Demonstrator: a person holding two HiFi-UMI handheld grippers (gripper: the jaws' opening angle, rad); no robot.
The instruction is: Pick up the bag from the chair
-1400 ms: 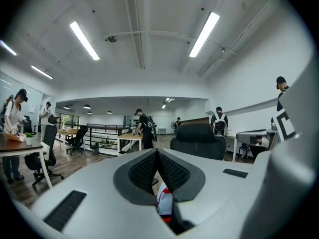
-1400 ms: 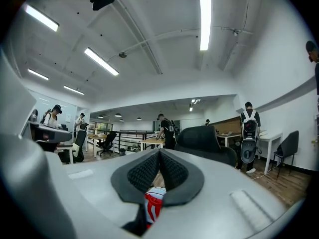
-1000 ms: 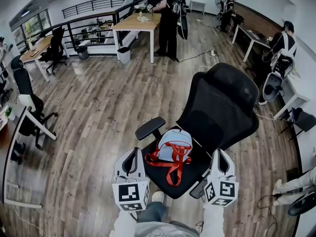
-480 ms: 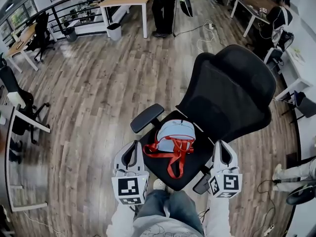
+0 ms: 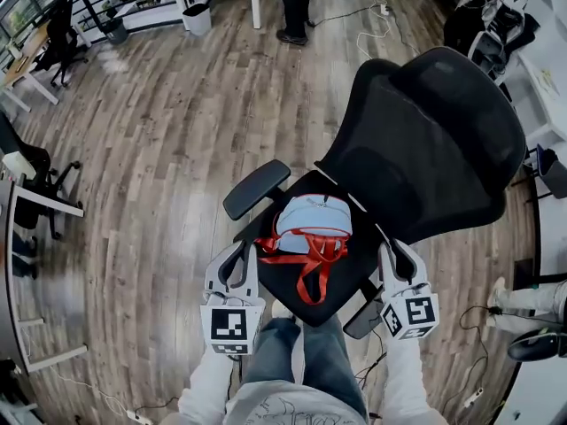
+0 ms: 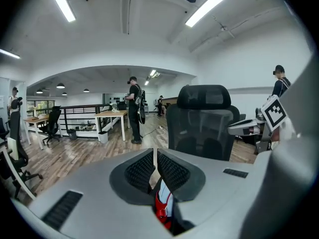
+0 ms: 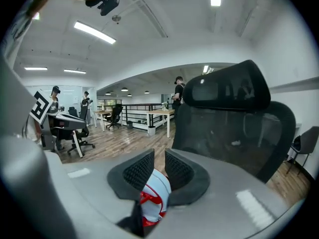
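Grey left gripper (image 5: 237,255) nearly closed, only a slit between jaws, nothing in it. Right gripper (image 5: 395,253) slightly parted, likewise empty. Just ahead, between both: light-blue backpack (image 5: 312,222) with red straps (image 5: 312,273), lying on black office chair's seat (image 5: 280,283), touched by neither. Beyond: mesh backrest (image 5: 425,149), then wooden floor (image 5: 177,104).

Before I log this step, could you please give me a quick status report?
Both empty: left claw nearly shut, right claw slightly apart. On chair seat, bag ungrasped, red straps toward the claws. Nothing between claws and bag.
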